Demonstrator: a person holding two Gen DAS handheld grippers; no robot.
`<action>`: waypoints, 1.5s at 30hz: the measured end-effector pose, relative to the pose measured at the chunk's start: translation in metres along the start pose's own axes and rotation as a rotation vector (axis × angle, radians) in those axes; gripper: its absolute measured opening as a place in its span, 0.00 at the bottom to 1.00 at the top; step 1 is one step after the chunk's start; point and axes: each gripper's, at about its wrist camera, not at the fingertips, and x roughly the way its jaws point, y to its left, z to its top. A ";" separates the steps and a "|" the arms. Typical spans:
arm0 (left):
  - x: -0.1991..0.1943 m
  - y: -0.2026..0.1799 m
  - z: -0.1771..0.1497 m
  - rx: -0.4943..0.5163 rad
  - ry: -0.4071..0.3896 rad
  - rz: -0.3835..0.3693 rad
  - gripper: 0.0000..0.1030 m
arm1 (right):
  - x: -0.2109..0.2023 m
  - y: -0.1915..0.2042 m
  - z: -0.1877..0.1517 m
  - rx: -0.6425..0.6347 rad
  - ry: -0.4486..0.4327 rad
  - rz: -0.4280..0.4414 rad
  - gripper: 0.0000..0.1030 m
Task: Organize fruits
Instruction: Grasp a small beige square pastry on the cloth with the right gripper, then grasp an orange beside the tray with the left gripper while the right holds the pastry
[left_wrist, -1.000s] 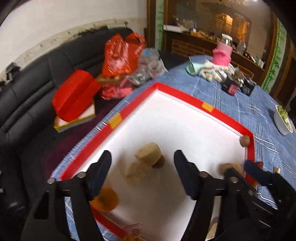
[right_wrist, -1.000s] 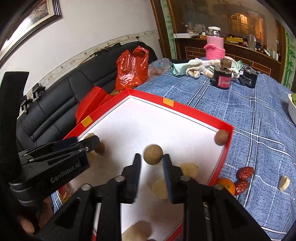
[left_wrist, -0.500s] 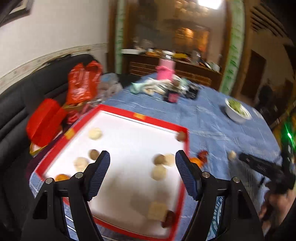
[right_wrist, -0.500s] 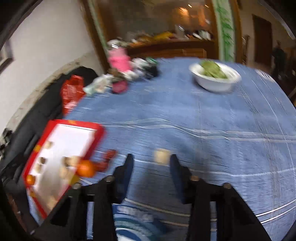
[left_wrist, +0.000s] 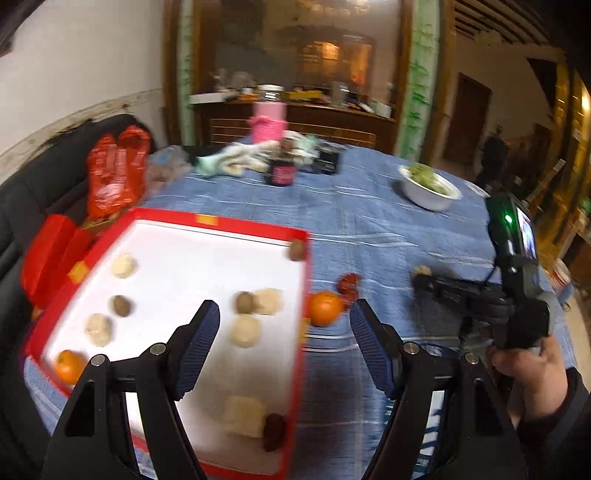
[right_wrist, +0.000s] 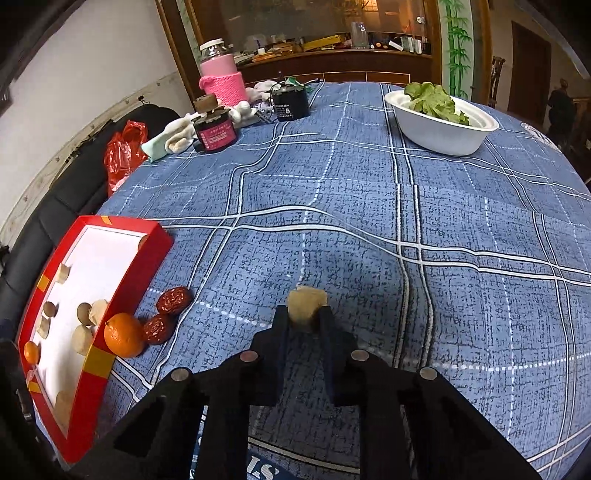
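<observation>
R tongs (right_wrist: 303, 320) clamp pale-yellow, rough-cut fruit chunk (right_wrist: 306, 304).

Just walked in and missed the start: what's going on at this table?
A person is sorting fruit into a red tray using two handheld grippers. The right gripper has just been closing and is shut on a pale chunk on the blue tablecloth. The left gripper is open and empty above the tray. An orange and two red dates lie outside the tray.

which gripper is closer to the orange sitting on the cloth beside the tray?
Left. The left gripper hovers open over the tray's edge with the orange just ahead between its fingers. The right gripper is off to the orange's right, shut on a pale chunk.
</observation>
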 end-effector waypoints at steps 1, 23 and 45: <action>0.001 -0.006 0.000 0.018 -0.003 -0.015 0.71 | -0.003 -0.003 -0.001 0.007 -0.005 -0.003 0.15; 0.097 -0.066 0.018 0.931 0.360 -0.170 0.42 | -0.052 -0.041 -0.010 0.129 -0.145 0.250 0.15; 0.079 -0.071 0.023 0.956 0.379 -0.237 0.30 | -0.051 -0.043 -0.011 0.132 -0.145 0.256 0.15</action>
